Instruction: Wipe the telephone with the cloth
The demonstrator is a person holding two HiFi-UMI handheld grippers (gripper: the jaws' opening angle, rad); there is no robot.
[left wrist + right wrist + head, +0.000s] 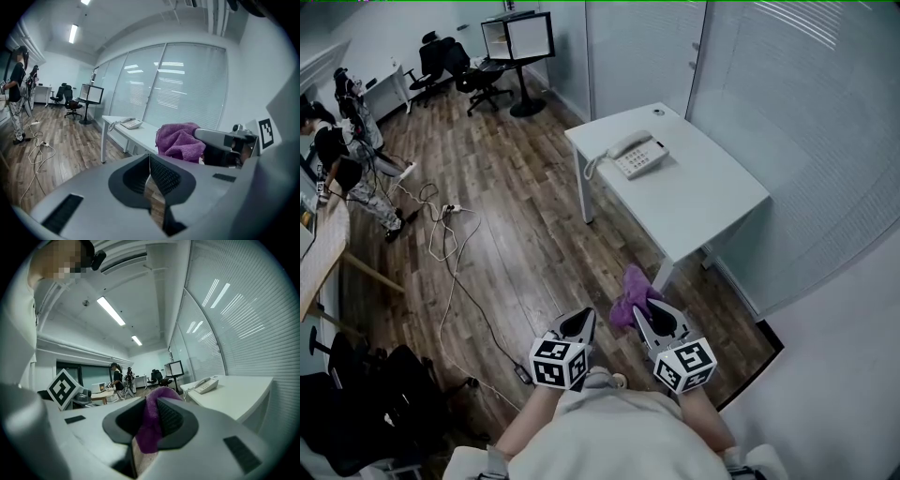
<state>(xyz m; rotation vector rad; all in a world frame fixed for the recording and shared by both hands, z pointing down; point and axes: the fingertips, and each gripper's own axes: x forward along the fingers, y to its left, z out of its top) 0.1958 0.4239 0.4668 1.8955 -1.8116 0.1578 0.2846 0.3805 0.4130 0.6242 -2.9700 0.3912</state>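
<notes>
Ample floor [516,234] before table edge [682,240], tongs [642,315] clamping cloth [632,292]

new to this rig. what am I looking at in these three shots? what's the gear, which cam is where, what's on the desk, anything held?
There is no robot here. A person holds a two-jaw gripper in each hand, and the marker cubes are part of the grippers.

The head view comes from a camera on the person's head, looking steeply down. It shows the left gripper at its left and the right gripper beside it. The other two views come from cameras riding on each gripper, looking along its own jaws.

The white table ahead carries a telephone. A small round thing sits near its far corner, too small to identify.

The right gripper is shut on a purple cloth. The left gripper's jaws are together with nothing between them. Neither gripper has reached the table yet.
</notes>
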